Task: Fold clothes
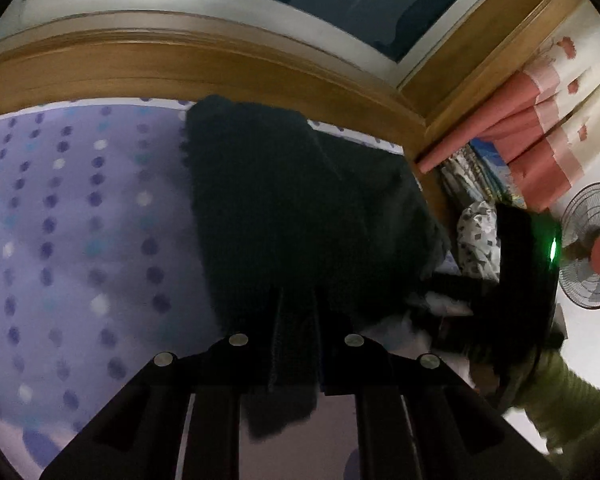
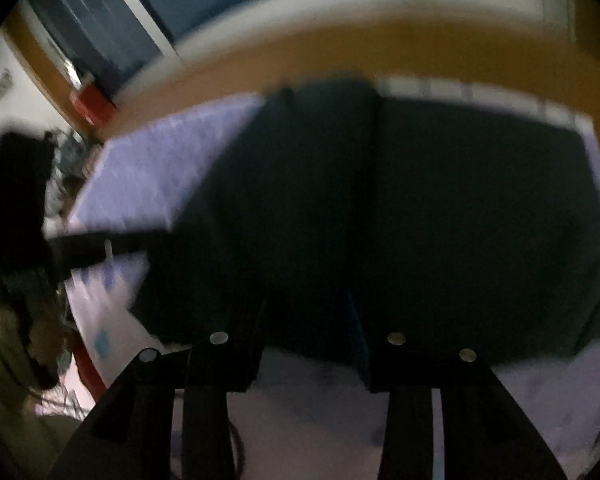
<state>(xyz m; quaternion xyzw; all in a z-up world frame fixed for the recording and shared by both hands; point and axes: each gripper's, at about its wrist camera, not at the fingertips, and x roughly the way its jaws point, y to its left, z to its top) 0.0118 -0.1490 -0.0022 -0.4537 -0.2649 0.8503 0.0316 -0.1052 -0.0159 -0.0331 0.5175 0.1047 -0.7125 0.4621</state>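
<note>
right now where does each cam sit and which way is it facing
Left wrist: on the left gripper, looking along its fingers across the dotted purple bedsheet toward the wooden headboard; fingers closed on the dark garment; the right gripper and an olive sleeve show at right.
Right wrist: on the right gripper, blurred, facing the same headboard; fingers apart around the garment's edge; the left gripper shows at left.
Shared: garment, bedsheet, headboard.
</note>
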